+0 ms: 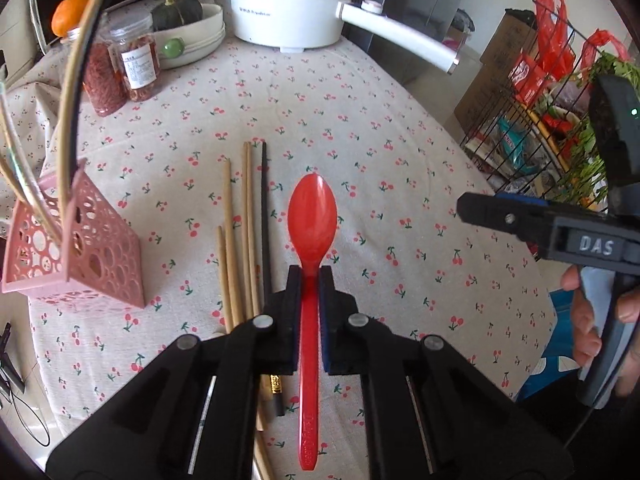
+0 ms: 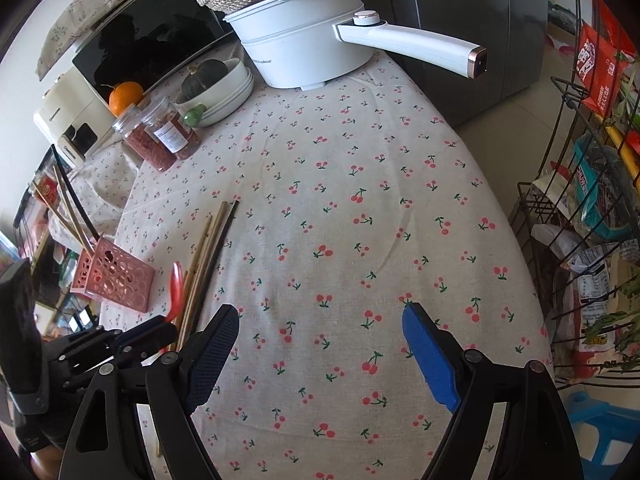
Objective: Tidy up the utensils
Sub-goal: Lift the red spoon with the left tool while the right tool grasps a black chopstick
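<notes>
So the pink utensil holder already has a few chopsticks standing in it, but a bunch of loose chopsticks lie on the cherry tablecloth beside it. The left gripper is clamped on the red spoon handle, bowl pointing away, just right of the loose chopsticks. The right gripper hangs wide open and empty over bare cloth, so I'd say not even halfway.

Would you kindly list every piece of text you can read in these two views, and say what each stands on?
"DAS": raised letters on the right gripper's grey body.
White pot: grey brand print, blurred, unreadable.
Jar label: too small to read.
Red spoon handle: embossed text, illegible.
Red snack packet in the wire rack: white characters, unclear.
Cream appliance: dark lettering, too small.
</notes>
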